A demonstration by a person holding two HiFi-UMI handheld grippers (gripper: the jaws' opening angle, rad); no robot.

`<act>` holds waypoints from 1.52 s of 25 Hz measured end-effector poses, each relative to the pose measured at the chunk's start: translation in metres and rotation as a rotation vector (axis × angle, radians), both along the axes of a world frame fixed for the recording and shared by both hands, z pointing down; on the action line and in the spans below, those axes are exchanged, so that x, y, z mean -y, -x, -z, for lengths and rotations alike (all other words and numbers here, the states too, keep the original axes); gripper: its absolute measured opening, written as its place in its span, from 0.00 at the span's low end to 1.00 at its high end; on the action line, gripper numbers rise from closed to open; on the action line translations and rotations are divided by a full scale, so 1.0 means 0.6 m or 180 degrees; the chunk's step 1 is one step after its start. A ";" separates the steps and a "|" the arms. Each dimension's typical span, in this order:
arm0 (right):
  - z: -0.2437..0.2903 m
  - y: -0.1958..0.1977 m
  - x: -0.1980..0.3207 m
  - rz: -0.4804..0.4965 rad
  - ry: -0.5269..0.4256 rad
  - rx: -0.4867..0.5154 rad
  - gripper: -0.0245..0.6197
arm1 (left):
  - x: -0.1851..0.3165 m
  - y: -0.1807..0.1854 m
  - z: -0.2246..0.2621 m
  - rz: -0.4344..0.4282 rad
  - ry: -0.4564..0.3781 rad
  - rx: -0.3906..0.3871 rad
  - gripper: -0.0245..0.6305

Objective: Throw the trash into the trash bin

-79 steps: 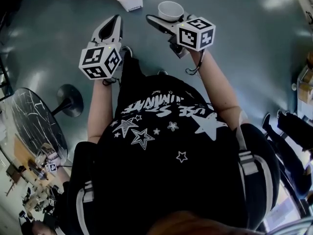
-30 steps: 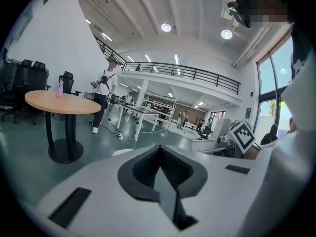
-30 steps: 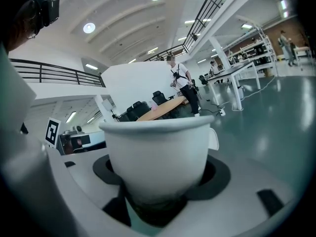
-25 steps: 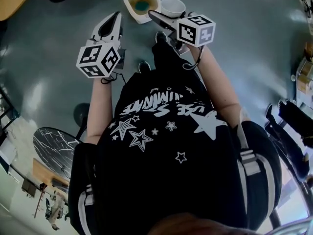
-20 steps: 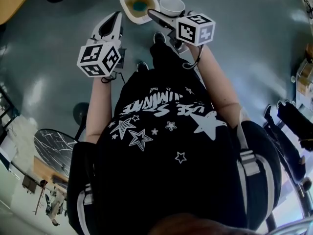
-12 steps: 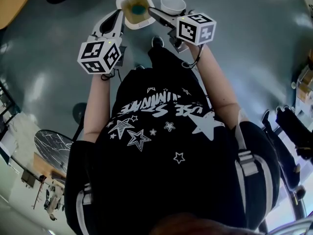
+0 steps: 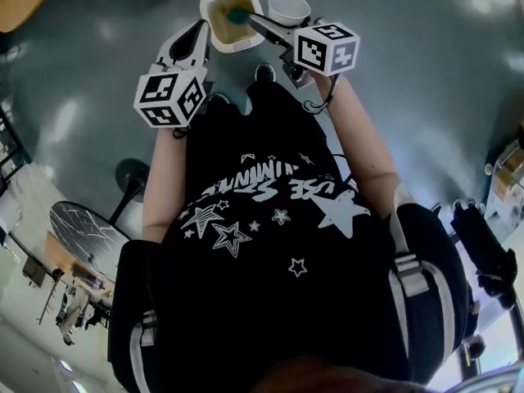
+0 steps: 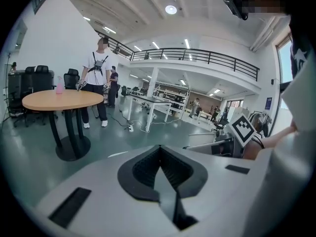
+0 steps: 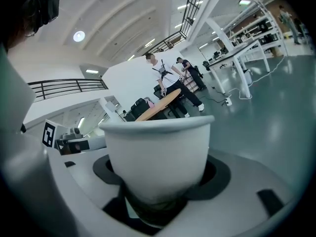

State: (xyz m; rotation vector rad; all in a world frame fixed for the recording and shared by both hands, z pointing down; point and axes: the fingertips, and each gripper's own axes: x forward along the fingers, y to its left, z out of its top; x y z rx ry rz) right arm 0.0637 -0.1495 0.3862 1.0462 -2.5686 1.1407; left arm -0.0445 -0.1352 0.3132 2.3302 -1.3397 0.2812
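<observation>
The right tool (image 7: 270,24) is gripping a smooth, white, tapered cup (image 9: 158,152) just beside the square white bin (image 7: 214,33), which is standing open on the glossy floor (image 7: 90,80). The left tool (image 8: 160,154) is hanging pinched together, empty.

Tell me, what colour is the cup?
The cup is white, clearest in the right gripper view.

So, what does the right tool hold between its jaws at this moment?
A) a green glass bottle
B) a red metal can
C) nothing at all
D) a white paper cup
D: in the right gripper view, the right tool has its jaws closed on the sides of a white paper cup, which stands upright with its open rim on top.
</observation>
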 end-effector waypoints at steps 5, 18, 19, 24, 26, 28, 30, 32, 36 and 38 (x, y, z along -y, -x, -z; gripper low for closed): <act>-0.021 0.018 0.005 0.0039 0.0091 0.0010 0.55 | 0.009 0.000 -0.020 0.0007 0.0064 -0.0015 0.05; -0.068 0.058 0.021 -0.0271 0.0263 -0.0196 0.55 | 0.055 0.034 -0.081 -0.0278 0.0268 -0.0175 0.05; -0.073 0.062 0.020 -0.0309 0.0285 -0.0218 0.55 | 0.055 0.035 -0.087 -0.0325 0.0294 -0.0188 0.05; -0.098 0.094 0.022 -0.0430 0.0383 -0.0301 0.55 | 0.057 0.051 -0.127 -0.0529 0.0437 -0.0201 0.05; -0.105 0.101 0.027 -0.0468 0.0394 -0.0321 0.55 | 0.061 0.055 -0.134 -0.0564 0.0450 -0.0203 0.05; -0.115 0.100 0.025 -0.0506 0.0429 -0.0359 0.55 | 0.062 0.052 -0.143 -0.0587 0.0474 -0.0205 0.05; -0.132 0.102 0.023 -0.0528 0.0480 -0.0411 0.55 | 0.062 0.053 -0.157 -0.0609 0.0514 -0.0203 0.05; -0.154 0.108 0.025 -0.0548 0.0512 -0.0444 0.55 | 0.065 0.058 -0.176 -0.0637 0.0542 -0.0191 0.05; -0.202 0.117 0.046 -0.0616 0.0531 -0.0428 0.55 | 0.075 0.068 -0.216 -0.0658 0.0615 -0.0151 0.05; -0.218 0.116 0.055 -0.0649 0.0556 -0.0432 0.55 | 0.078 0.071 -0.234 -0.0632 0.0666 -0.0150 0.05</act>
